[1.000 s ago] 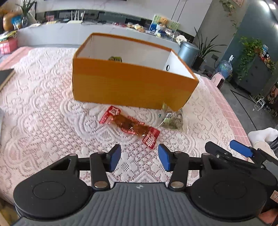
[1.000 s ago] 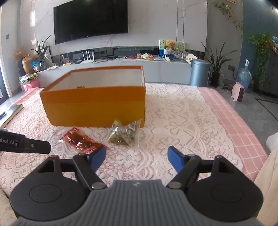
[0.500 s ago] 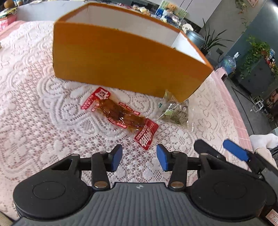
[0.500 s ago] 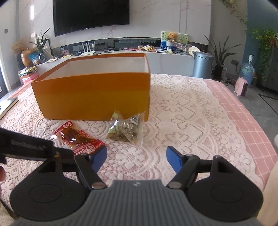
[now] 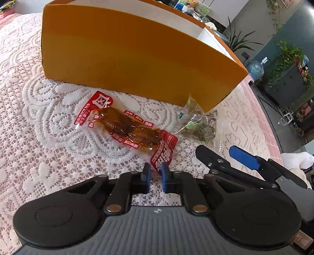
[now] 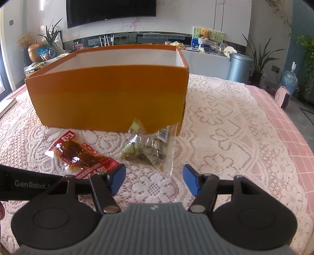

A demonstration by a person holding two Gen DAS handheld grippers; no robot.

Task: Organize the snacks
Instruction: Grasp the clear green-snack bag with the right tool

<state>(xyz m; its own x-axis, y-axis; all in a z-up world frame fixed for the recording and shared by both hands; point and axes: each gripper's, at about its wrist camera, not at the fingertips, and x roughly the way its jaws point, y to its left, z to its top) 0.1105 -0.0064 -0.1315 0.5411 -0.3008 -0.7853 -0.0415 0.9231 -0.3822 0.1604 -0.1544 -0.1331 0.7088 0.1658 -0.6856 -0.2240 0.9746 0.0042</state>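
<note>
My left gripper has just closed on the near corner of the red snack packet at frame centre, while my right gripper, jaws narrowing but apart, nears the clear packet below the orange box; both await boxing.

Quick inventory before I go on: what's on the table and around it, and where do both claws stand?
orange box: one, orange outside, white inside, open top, on the lace cloth.
red snack packet: one, red and clear, brown contents, flat before the box.
clear snack bag: one, clear, greenish contents, at the box's near right corner.
lace tablecloth: one, white over pink.
television: one, black, on the far wall.
bin: one, grey, behind the table.
left claw: shut on the red packet's near end.
right claw: open, just short of the clear bag, nothing held.
</note>
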